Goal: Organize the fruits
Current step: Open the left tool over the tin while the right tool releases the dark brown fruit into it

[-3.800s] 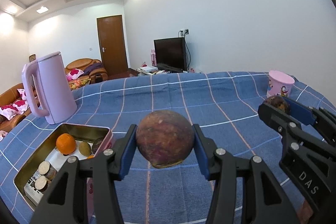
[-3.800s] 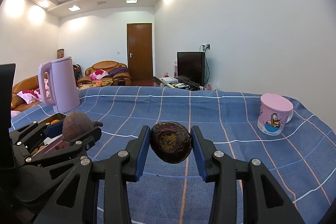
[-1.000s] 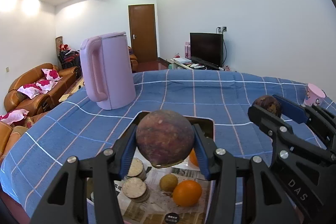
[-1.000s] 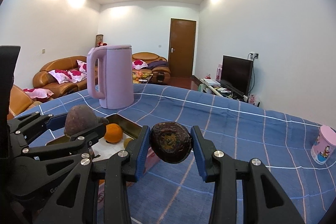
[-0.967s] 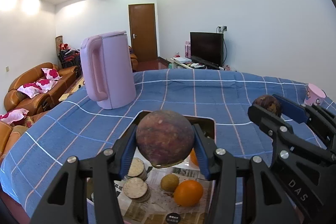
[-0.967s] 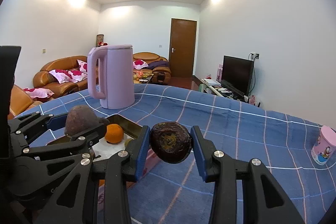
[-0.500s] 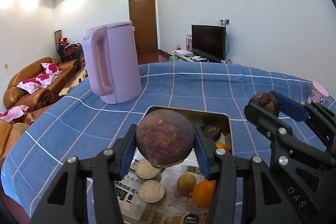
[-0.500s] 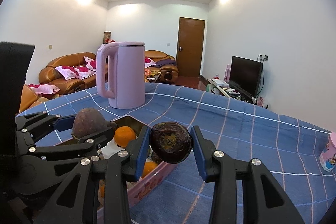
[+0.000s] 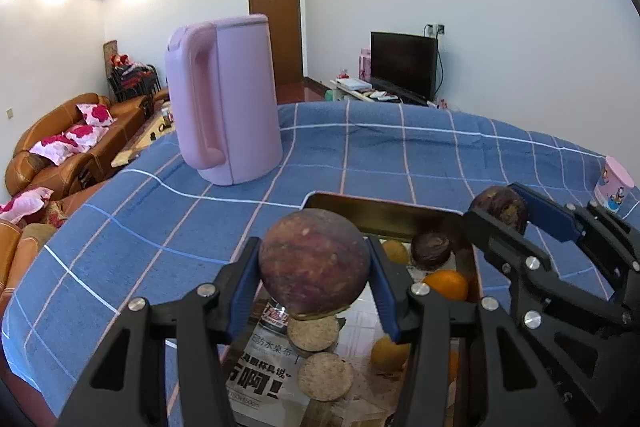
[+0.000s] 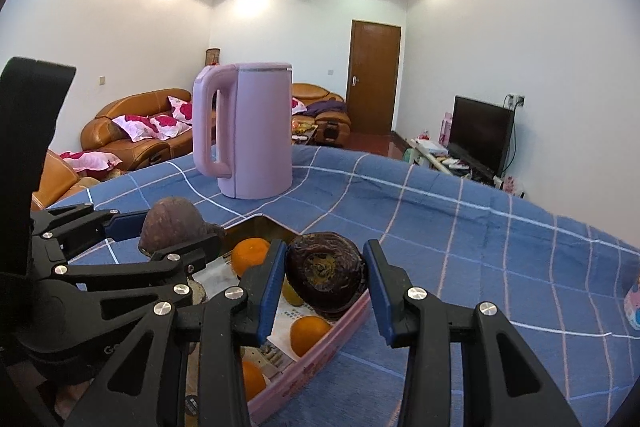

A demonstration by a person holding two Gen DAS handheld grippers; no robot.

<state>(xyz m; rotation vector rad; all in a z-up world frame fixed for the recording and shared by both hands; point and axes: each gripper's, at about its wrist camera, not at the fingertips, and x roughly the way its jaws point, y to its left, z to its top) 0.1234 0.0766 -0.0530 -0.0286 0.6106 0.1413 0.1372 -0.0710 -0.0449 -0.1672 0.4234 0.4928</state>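
fruits (image 9: 314,263) (image 10: 326,275) gripped above tin (image 10: 312,363); wrinkled one right-view only.

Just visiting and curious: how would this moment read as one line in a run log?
left gripper: shut on round purple fruit | right gripper: shut on dark wrinkled fruit | both above tray | oranges inside
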